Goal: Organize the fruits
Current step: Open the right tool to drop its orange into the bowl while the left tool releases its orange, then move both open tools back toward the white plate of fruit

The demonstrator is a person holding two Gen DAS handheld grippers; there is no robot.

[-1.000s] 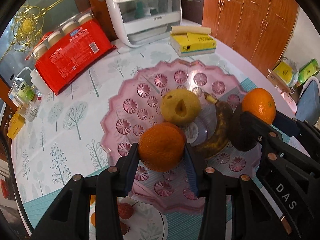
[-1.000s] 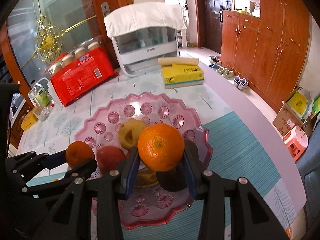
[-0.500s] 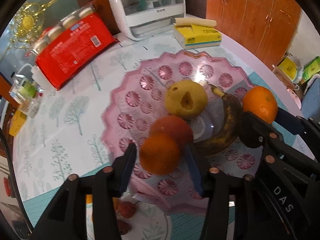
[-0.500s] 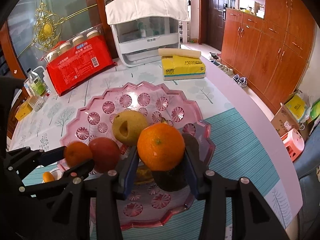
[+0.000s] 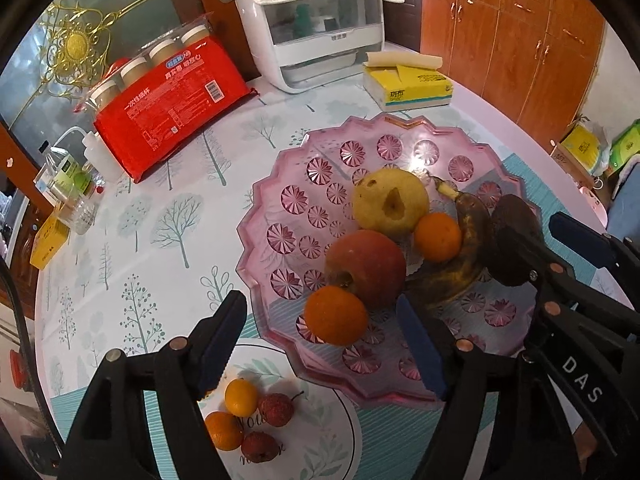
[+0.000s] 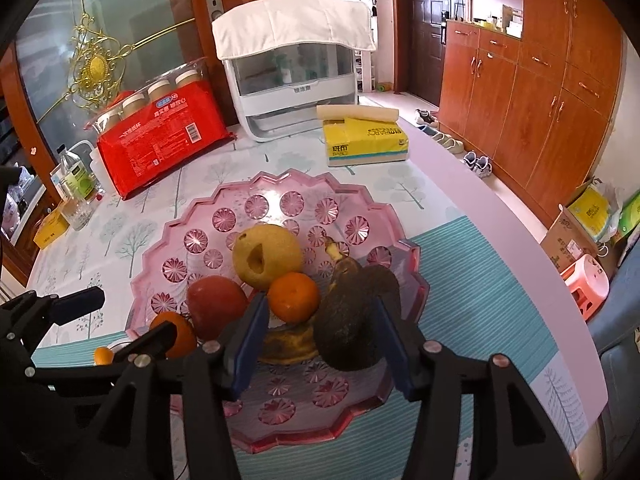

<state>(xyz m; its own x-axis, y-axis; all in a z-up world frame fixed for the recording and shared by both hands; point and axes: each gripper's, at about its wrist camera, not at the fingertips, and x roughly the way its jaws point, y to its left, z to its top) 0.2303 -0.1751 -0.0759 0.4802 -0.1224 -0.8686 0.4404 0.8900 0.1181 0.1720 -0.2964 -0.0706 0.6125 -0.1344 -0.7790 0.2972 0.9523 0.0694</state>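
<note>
The pink glass tray [image 5: 256,200] [image 6: 168,236] holds a yellow pear [image 5: 390,204], a red apple [image 5: 366,266], a dark banana [image 5: 464,256], a dark avocado [image 6: 356,320] and two oranges. One orange [image 5: 336,314] lies at the tray's near rim between the fingers of my left gripper [image 5: 320,344]. Its jaws are opening and the pads are clear of the fruit. The other orange [image 6: 294,296] rests beside the pear, just past the tips of my right gripper [image 6: 322,342]. Those jaws are opening too, with the avocado low between them.
A white plate [image 5: 320,440] with small oranges and lychees sits under the left gripper. A red pack of cups [image 5: 168,108], a white covered appliance [image 5: 316,28], a yellow tissue pack [image 5: 412,88] and bottles [image 5: 72,184] stand behind the tray. The table edge [image 6: 520,220] curves on the right.
Both grippers were shut on an orange each. Both have let go, the oranges now lie on the tray, and both pairs of jaws have widened. The left gripper drew back slightly.
</note>
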